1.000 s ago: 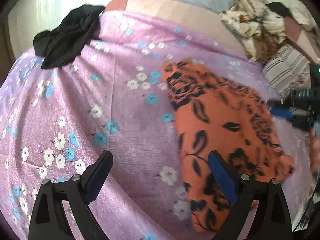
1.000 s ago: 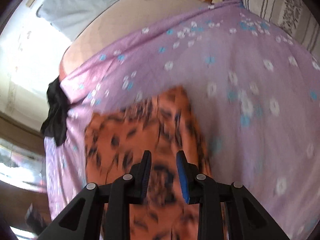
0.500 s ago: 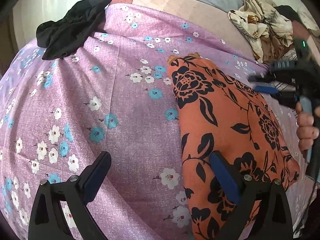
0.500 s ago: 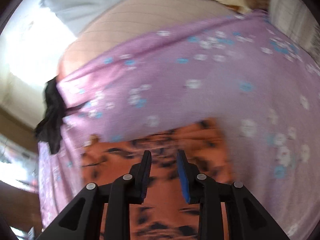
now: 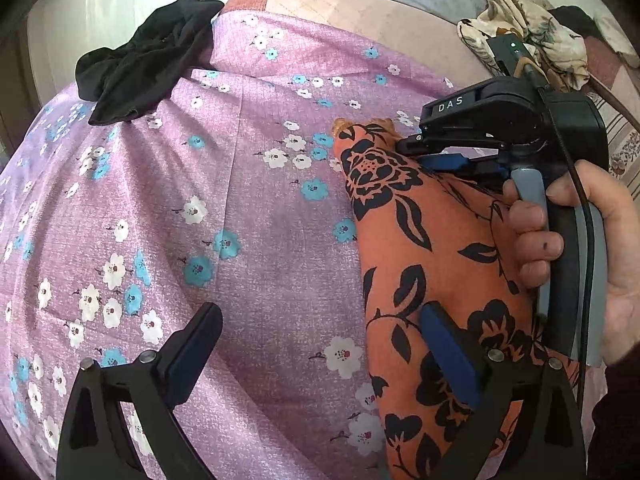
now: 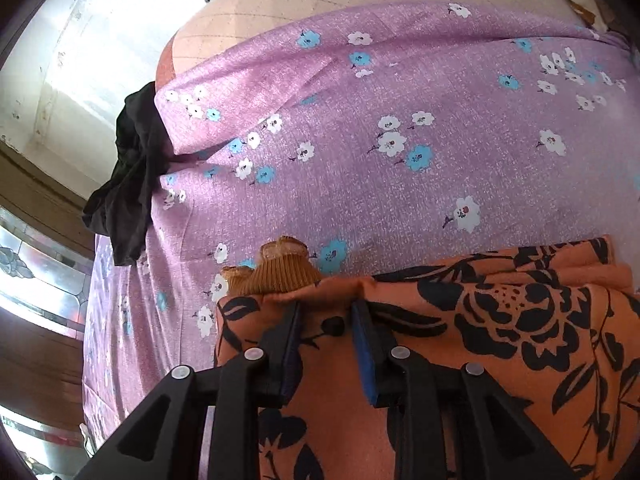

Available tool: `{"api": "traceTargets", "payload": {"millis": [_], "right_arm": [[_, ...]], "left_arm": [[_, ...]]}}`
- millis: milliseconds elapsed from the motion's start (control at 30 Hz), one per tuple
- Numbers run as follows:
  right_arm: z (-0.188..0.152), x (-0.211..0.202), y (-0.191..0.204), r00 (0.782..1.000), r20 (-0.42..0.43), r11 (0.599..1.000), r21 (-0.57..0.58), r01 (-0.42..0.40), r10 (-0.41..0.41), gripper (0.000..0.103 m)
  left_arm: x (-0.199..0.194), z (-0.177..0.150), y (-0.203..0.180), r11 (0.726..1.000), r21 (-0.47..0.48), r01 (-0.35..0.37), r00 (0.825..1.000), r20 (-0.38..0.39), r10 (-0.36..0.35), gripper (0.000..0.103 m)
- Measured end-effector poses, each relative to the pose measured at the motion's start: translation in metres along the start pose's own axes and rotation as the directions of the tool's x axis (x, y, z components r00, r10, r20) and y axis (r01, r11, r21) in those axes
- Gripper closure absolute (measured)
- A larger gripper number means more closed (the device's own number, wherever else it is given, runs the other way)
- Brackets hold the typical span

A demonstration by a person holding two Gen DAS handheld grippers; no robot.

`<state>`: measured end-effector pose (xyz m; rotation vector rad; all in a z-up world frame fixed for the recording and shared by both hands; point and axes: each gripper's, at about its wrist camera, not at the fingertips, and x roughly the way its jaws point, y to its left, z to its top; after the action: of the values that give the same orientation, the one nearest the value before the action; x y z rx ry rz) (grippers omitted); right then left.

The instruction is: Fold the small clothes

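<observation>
An orange garment with black flowers lies folded in a long strip on the purple flowered bedsheet. It also fills the lower part of the right wrist view, with a ribbed brown cuff sticking out at its far edge. My left gripper is open, its right finger over the garment's near part, its left finger over bare sheet. My right gripper hovers low over the garment's far end, its jaws a narrow gap apart with no cloth between them. It shows from the side in the left wrist view.
A crumpled black garment lies at the sheet's far left corner, also in the right wrist view. A heap of patterned cloth lies at the far right. Bare mattress shows beyond the sheet.
My right gripper has moved along the garment to its far end by the brown cuff and come down close to it. My left gripper has edged forward and stayed open.
</observation>
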<state>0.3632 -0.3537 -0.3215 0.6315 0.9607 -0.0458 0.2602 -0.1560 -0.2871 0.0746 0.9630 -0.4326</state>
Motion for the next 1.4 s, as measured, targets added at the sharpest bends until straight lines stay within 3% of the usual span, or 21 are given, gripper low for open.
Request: {"api": "traceTargets", "payload": {"millis": [233, 433, 833, 1033, 1400], "right_arm": [[-0.005, -0.012, -0.004, 1.0, 0.017, 0.999, 0.026, -0.019, 0.019, 0.074], [-0.022, -0.062, -0.002, 0.994, 0.088, 0.996, 0.045, -0.075, 0.07, 0.072], [-0.088, -0.144, -0.042, 0.991, 0.113, 0.993, 0.104, 0.06, -0.071, 0.072], [-0.099, -0.115, -0.073, 0.996, 0.025, 0.985, 0.153, 0.083, -0.088, 0.071], [-0.099, -0.11, -0.073, 0.997, 0.036, 0.991, 0.117, 0.063, -0.067, 0.061]], "left_arm": [[-0.002, -0.001, -0.001, 1.0, 0.007, -0.006, 1.0, 0.008, 0.006, 0.004], [-0.002, -0.001, -0.001, 1.0, 0.002, -0.007, 1.0, 0.005, 0.007, 0.004], [-0.004, -0.003, -0.002, 1.0, -0.002, -0.016, 1.0, 0.011, 0.016, 0.004], [-0.004, -0.005, -0.003, 1.0, 0.008, -0.02, 1.0, 0.019, 0.02, 0.004], [-0.005, -0.006, -0.004, 0.999, 0.023, -0.027, 0.999, 0.037, 0.027, 0.004]]}}
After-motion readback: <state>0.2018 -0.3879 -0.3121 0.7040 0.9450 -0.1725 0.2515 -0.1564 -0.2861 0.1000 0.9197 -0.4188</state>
